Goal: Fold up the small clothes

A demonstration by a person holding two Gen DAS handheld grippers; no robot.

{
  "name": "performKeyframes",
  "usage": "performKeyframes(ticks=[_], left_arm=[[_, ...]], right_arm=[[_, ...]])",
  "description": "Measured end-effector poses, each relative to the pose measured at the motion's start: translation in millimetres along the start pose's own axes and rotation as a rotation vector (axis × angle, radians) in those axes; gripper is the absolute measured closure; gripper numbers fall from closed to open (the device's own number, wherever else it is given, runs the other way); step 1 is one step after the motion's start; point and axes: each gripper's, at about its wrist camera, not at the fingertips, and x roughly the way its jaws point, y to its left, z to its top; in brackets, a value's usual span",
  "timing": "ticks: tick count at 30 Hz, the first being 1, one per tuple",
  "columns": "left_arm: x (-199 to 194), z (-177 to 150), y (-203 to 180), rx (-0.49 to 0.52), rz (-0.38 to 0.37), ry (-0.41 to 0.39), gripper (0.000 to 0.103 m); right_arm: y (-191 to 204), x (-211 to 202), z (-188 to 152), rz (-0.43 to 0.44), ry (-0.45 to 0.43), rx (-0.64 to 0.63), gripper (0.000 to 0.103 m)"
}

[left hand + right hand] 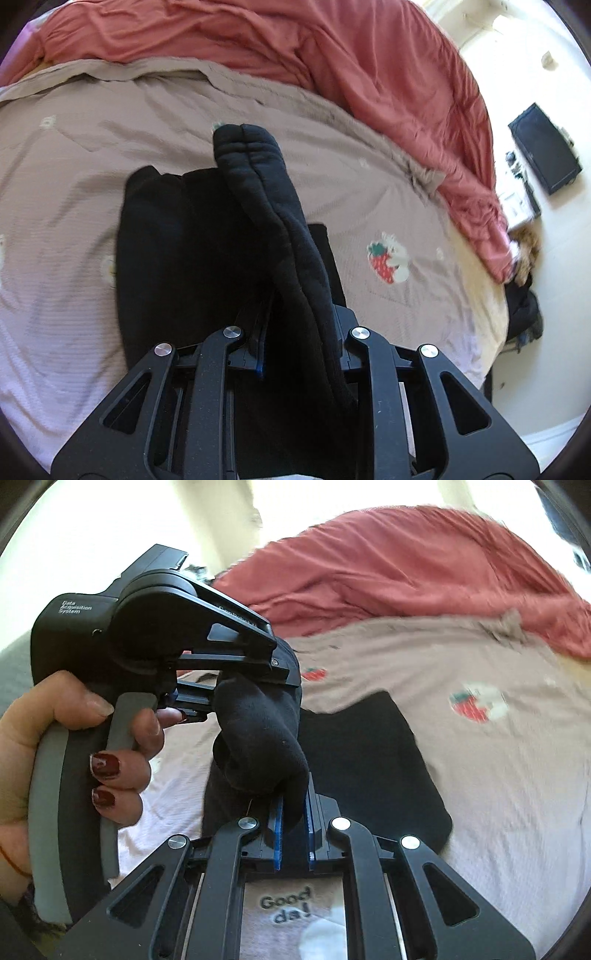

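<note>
Black garment held between both grippers above the bed

Left wrist view: my left gripper [295, 332] is clenched on a thick, ribbed fold of the black garment [258, 192], which rises from between my fingers and stands out over the bed. The rest of the garment [177, 258] lies flat on the taupe bedspread [74, 184], which carries a strawberry patch [386, 260]. A rumpled red duvet [332, 48] lies along the far side of the bed. A black flat device [545, 149] rests on the pale floor beyond the bed's edge.

Right wrist view: my right gripper [293, 823] is clamped on another bunched portion of the same garment [258, 738] between its blue pads [277, 834]. My left hand [74, 746], nails painted dark red, grips the handle of the left gripper [229, 686], which pinches the cloth from above. The flat part of the garment [369, 757] lies on the bedspread [498, 775] beneath.
</note>
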Motion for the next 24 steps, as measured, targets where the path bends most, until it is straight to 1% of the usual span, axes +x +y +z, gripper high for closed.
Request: performKeyframes(ticks=[4, 6, 7, 9, 10, 11, 13, 16, 19, 20, 22, 24], left_arm=[[19.5, -3.3, -11.0, 0.022, 0.032, 0.029, 0.088], [25.0, -3.8, -13.7, 0.026, 0.029, 0.040, 0.084], [28.3, -3.8, -13.9, 0.023, 0.016, 0.050, 0.081], [31.8, -3.7, -11.5, -0.003, -0.036, 0.060, 0.065], [30.3, -4.2, -8.1, -0.027, -0.067, 0.057, 0.061], [28.0, -5.0, -5.4, -0.042, -0.083, 0.053, 0.056], [20.7, -7.7, -1.4, -0.049, -0.094, 0.042, 0.054], [2.2, -15.4, 7.9, -0.027, -0.064, -0.004, 0.054], [-17.4, -26.4, 19.3, 0.000, -0.017, -0.058, 0.054], [-25.2, -32.6, 25.9, 0.011, 0.010, -0.077, 0.054], [-35.4, -40.3, 36.6, 0.007, 0.036, -0.101, 0.054], [-41.0, -46.5, 41.5, 0.012, 0.056, -0.113, 0.054]], right_arm=[[-16.0, 5.4, -0.7, -0.002, 0.018, 0.052, 0.095], [-23.1, 8.3, -2.1, -0.001, 0.029, 0.080, 0.095], [-26.1, 10.8, -2.0, -0.004, 0.037, 0.093, 0.095], [-29.4, 12.5, -4.3, -0.014, 0.048, 0.104, 0.094], [-30.0, 14.1, -5.4, -0.024, 0.054, 0.108, 0.094], [-32.5, 16.3, -6.1, -0.034, 0.063, 0.116, 0.093], [-40.5, 22.2, -10.3, -0.040, 0.088, 0.152, 0.091], [-57.0, 29.7, -17.6, -0.030, 0.129, 0.245, 0.088], [-67.8, 32.3, -21.2, -0.016, 0.150, 0.322, 0.083], [-69.5, 32.4, -21.1, -0.013, 0.151, 0.336, 0.082], [-70.0, 29.0, -19.7, -0.020, 0.148, 0.346, 0.080], [-69.5, 23.8, -16.3, -0.036, 0.140, 0.341, 0.076]])
